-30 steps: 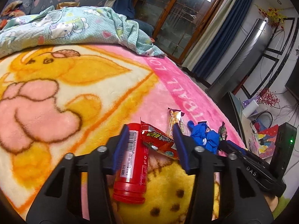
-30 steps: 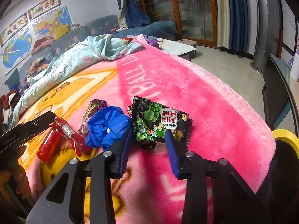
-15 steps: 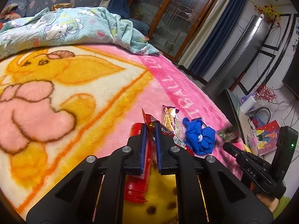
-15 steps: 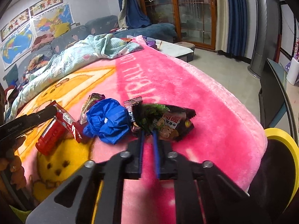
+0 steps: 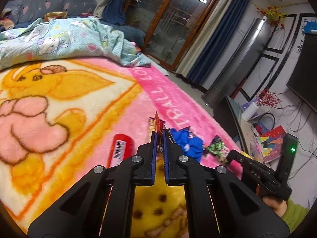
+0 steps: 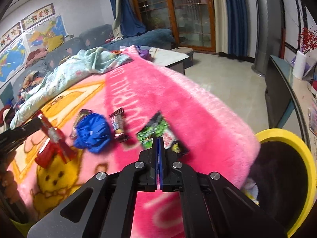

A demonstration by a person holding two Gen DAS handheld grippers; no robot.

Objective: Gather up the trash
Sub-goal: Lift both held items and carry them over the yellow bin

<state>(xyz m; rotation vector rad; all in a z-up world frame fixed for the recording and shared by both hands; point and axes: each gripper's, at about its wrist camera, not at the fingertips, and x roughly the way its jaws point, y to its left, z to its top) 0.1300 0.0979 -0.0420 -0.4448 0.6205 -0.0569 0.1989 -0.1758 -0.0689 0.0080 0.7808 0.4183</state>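
Note:
My left gripper (image 5: pixel 159 136) is shut on a red snack wrapper (image 5: pixel 158 123), held above the pink blanket (image 5: pixel 178 103); it also shows in the right wrist view (image 6: pixel 52 133). My right gripper (image 6: pixel 160 141) is shut on a green and black snack bag (image 6: pixel 156 130), lifted off the blanket; the bag also shows in the left wrist view (image 5: pixel 218 149). A red tube (image 5: pixel 119 150), a blue crumpled bag (image 6: pixel 92 132) and a brown wrapper (image 6: pixel 118 127) lie on the blanket.
A yellow-rimmed bin (image 6: pixel 287 138) stands at the blanket's right edge, below my right gripper. A crumpled light-blue quilt (image 5: pixel 59 41) lies at the far end of the bed. A low cabinet (image 6: pixel 281 91) stands right of the bed.
Both grippers closed on their wrappers and lifted them off the blanket. The right gripper has swung right, toward the yellow bin.

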